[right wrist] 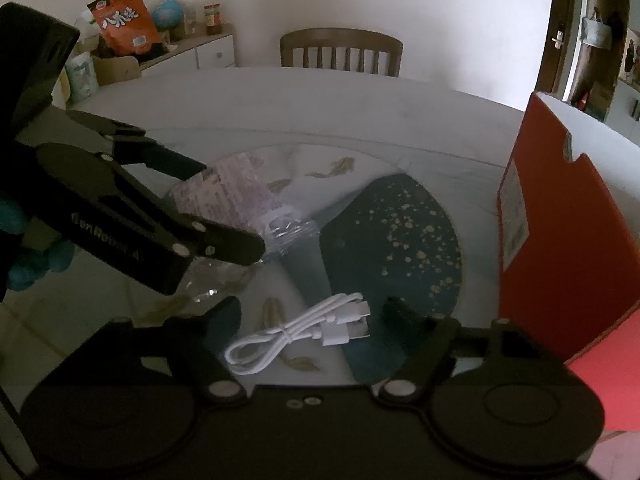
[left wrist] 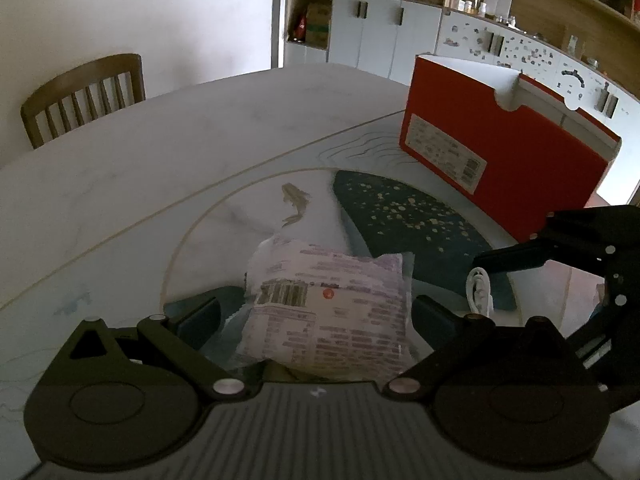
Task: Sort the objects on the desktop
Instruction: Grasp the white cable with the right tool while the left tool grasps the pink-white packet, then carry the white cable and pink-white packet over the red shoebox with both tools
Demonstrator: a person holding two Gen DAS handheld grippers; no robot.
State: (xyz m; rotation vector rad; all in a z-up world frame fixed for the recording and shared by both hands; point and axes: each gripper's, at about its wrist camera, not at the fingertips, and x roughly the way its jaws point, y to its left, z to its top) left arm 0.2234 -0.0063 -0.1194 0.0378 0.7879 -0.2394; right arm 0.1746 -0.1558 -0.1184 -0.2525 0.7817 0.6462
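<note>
The left gripper (left wrist: 320, 312) has its fingers spread around a crinkly clear plastic packet with purple print (left wrist: 328, 312) on the desk (left wrist: 120, 184); it looks light and slippery, best pinched mid-body. The right gripper (right wrist: 312, 316) straddles a coiled white cable (right wrist: 296, 332), fingers open.

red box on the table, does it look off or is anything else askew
The red box stands tipped on its side or end, label facing sideways, its white lid edge showing at the top. The white cable lies loosely bundled and flat. The plastic packet sits between the left gripper's fingers. Nothing looks spilled or damaged.
</note>
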